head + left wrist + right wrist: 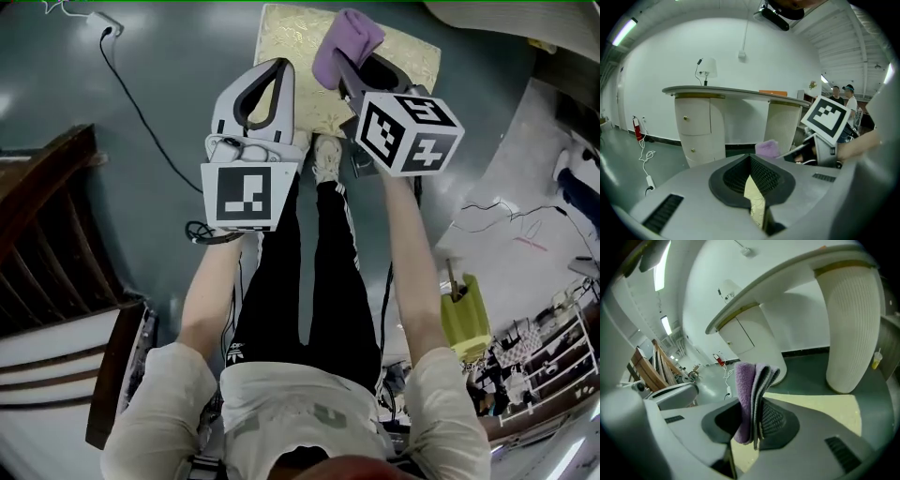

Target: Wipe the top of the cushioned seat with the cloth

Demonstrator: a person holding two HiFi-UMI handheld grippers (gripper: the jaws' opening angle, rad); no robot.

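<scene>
The cushioned seat [291,47] has a pale yellow patterned top and stands on the floor at the top of the head view. My right gripper [354,64] is shut on a folded purple cloth [347,39], which it holds above the seat's middle. In the right gripper view the cloth [747,390] stands upright, pinched between the jaws of the right gripper [757,416], with the seat [820,408] below. My left gripper [279,67] hangs over the seat's left part, shut and with nothing in it. The left gripper view shows a sliver of the seat [757,201] under the left gripper [751,163].
A dark wooden chair [47,244] stands at the left. A black cable [141,112] runs across the green floor. A white curved counter [701,126] rises beyond the seat. A yellow-green bin [466,319] is at the right. My shoe [326,157] touches the seat's near edge.
</scene>
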